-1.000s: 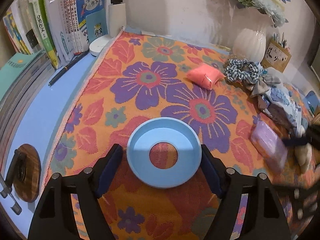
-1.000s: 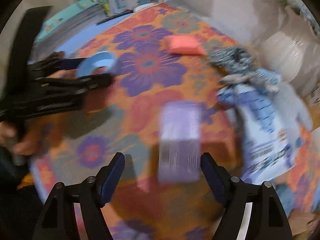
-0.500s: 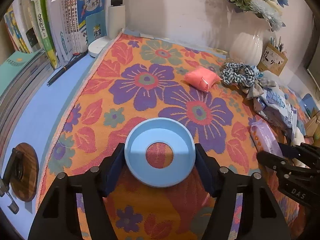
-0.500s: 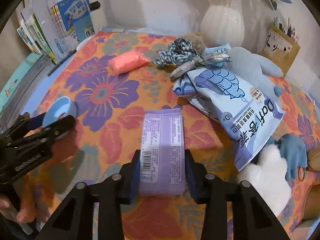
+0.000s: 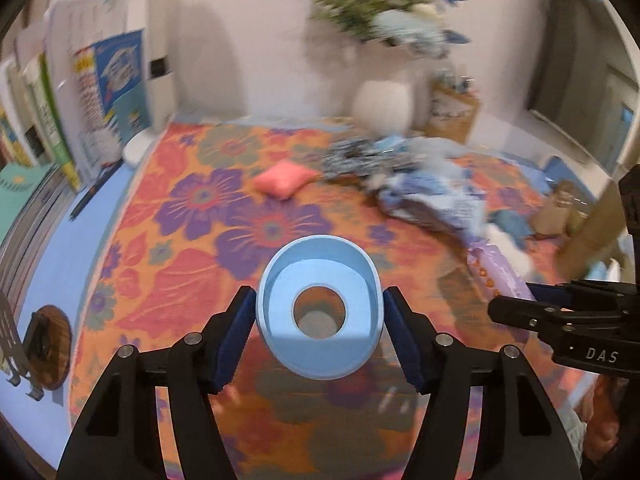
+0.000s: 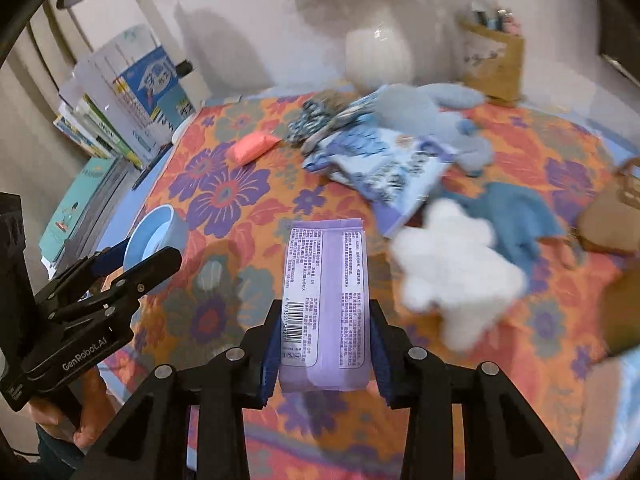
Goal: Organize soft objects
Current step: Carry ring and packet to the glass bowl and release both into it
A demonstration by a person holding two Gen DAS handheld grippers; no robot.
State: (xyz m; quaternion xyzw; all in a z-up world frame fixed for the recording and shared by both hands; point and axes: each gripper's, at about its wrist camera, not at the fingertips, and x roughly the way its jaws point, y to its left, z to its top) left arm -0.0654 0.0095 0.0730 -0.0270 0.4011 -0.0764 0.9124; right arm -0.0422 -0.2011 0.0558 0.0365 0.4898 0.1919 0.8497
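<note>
my left gripper (image 5: pixel 319 330) is clamped across the pale blue ring-shaped dish (image 5: pixel 318 308), a pad pressed to each side of its rim, and the dish tilts up toward the lens so i can see the cloth through the round hole in its floor. my right gripper (image 6: pixel 323 344) is closed on the purple tissue pack (image 6: pixel 324 300), pads squeezing its long sides, label and barcode facing up, the far end of the pack sticking out past my fingertips. both loads look lifted clear of the flowered orange cloth (image 5: pixel 192 248), with shadows under them, though the blur makes the gap hard to judge. out beyond the dish lies a small pink cushion (image 5: pixel 282 180), alone on the cloth, and further right the heap not yet sorted: a checked scrunchie (image 6: pixel 316 120), a blue-printed snack bag (image 6: pixel 384 168), a grey-blue plush toy (image 6: pixel 432 116), a white fluffy toy (image 6: pixel 452 264) and a blue cloth (image 6: pixel 516 216), all touching or overlapping. at the back stand a white vase (image 6: pixel 380 56) and a row of books (image 6: pixel 132 108). i judge this the carrying step: one soft pack picked, the dish taken up at the same moment. where either belongs i cannot tell. the next move calls for bringing the two together or to a chosen spot without crushing the pack, keeping the tilted dish from slipping between my pads, and setting both down before going back for the heap.
</note>
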